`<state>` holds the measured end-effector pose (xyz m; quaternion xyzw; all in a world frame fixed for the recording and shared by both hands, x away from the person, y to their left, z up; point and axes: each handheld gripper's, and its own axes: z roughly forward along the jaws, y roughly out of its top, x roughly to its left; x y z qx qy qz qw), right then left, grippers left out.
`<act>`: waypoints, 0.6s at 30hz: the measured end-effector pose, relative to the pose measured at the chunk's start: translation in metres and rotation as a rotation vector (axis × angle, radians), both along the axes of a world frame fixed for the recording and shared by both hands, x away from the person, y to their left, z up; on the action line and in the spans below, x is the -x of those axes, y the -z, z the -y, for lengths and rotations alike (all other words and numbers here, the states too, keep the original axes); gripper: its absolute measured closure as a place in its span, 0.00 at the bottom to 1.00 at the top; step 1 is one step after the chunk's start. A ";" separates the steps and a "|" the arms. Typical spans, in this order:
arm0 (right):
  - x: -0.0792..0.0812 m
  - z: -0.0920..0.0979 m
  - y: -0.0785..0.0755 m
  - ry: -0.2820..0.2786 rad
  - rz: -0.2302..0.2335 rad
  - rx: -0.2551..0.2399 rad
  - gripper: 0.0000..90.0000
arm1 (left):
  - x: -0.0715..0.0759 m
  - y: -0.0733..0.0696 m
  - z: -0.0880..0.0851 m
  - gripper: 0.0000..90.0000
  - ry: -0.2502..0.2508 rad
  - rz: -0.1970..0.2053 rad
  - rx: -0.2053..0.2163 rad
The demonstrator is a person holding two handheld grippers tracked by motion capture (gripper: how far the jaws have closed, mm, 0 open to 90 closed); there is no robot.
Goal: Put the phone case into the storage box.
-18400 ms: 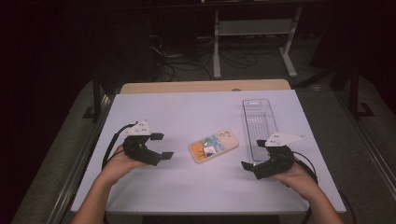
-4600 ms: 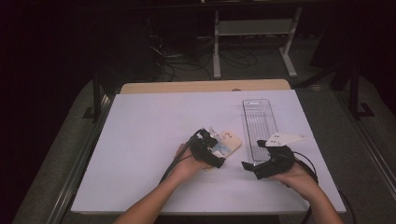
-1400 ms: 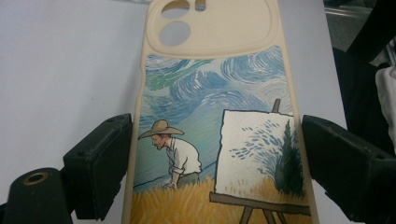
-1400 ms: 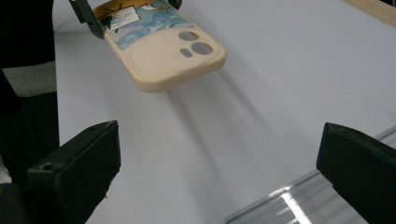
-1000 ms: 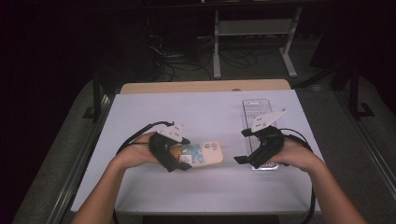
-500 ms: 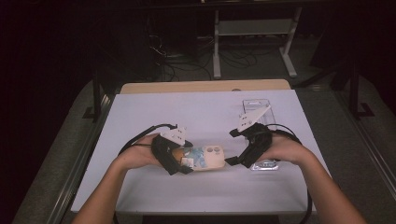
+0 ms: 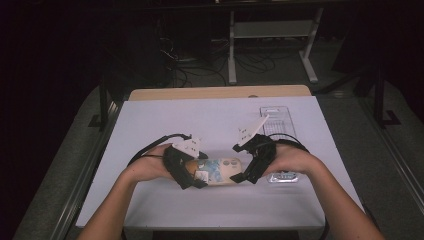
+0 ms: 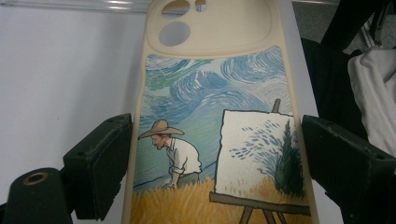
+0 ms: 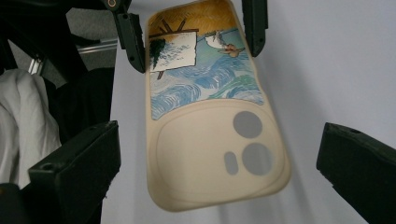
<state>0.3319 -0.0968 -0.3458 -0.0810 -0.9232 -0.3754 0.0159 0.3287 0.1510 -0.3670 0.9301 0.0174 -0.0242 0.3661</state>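
Phone case (image 9: 210, 135): cream-coloured, back side shown, held clear of the white table (image 9: 336, 60). Plain camera end nearest the lens, pierced by two round openings and one small oval slot. Painted half farther off: blue and green swirls, a canvas on an easel, a stooping figure in a straw hat, golden field at the far edge.

Right gripper (image 9: 219, 179): two black jaws rising from the bottom corners, standing wide on either side of the case's camera end, neither pad touching it.

Left gripper (image 9: 191, 35): seen at the top, jaws set against the two long edges of the painted end, clamping the case.

White cloth (image 9: 18, 126): at the left edge, beside dark fabric.
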 end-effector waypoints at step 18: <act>0.001 -0.026 0.006 -0.036 -0.026 0.077 0.00 | 0.002 -0.003 0.002 0.13 0.022 0.016 -0.010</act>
